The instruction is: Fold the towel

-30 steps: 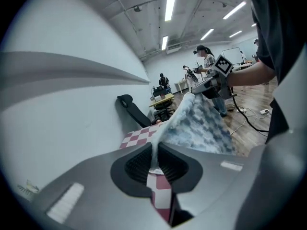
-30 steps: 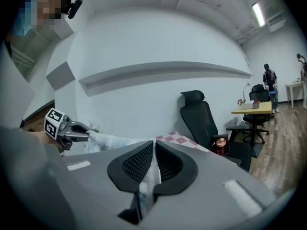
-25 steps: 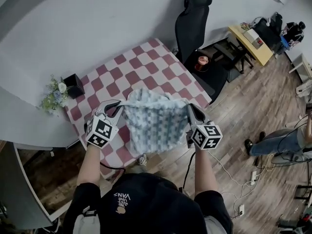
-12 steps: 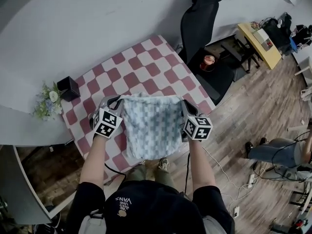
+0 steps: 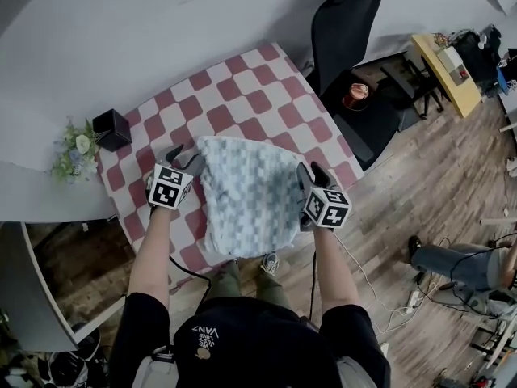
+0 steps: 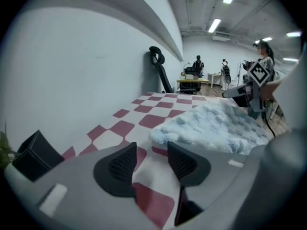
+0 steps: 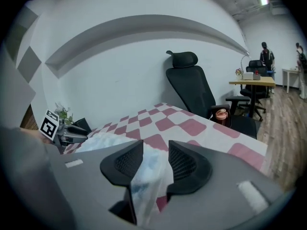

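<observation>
Towel (image 5: 246, 196) dropped since a second ago: then hung stretched between your grippers, now spread flat on near side of checkered counter (image 5: 234, 103). Looks soft, light, limp; likely to sag and bunch, so take corners, not middle. Left gripper (image 5: 184, 157) jaws just opened, roughly half apart, empty, towel corner just beside. Right gripper (image 5: 311, 170) jaws likewise just opened; towel edge lies loose between them, unpinched.

Towel (image 5: 246, 192) is looking fluffy, nubby cloth; table cover (image 5: 242, 95) is lying smooth, matt; floor (image 5: 436, 176) is showing wood planks.
</observation>
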### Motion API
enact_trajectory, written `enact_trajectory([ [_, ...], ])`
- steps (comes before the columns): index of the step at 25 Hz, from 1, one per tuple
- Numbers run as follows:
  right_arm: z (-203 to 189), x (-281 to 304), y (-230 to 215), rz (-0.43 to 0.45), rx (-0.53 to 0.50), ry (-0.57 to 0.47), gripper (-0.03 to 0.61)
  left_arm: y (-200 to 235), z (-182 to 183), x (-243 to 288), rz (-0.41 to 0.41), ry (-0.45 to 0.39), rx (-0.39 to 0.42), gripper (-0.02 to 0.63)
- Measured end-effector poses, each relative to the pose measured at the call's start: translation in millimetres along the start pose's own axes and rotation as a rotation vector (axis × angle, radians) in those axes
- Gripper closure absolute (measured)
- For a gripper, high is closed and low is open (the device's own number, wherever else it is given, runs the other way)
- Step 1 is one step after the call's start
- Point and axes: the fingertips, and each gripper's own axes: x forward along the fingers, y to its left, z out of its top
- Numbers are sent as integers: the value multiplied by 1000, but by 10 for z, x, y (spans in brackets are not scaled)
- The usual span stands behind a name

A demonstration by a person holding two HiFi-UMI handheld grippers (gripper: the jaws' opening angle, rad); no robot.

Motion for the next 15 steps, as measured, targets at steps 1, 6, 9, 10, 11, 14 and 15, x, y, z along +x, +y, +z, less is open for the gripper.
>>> enact_trajectory([
  [1,-13,-71,-39,-3,16,-12,423,44,-26,-51,14,-7,-26,434],
  [6,-217,-522,-156,36,74,-62,409,-154,-107,-503,5,-81,-92,433],
  [9,-528,-769,-144,105,98,-31,395,-462,-333,-817,0,-104,-125,433],
  [10,-648,-828,-109,142,100,-10,390,-569,-414,-918,-1,-109,-141,433],
  [11,-775,-880,-65,182,100,14,382,-678,-489,-1018,-2,-116,-158,431],
  [14,-1184,-1030,79,310,112,101,335,-1033,-665,-1298,-14,-142,-207,423],
  [15,-1313,-1078,117,345,114,130,326,-1158,-709,-1374,-23,-149,-220,422],
])
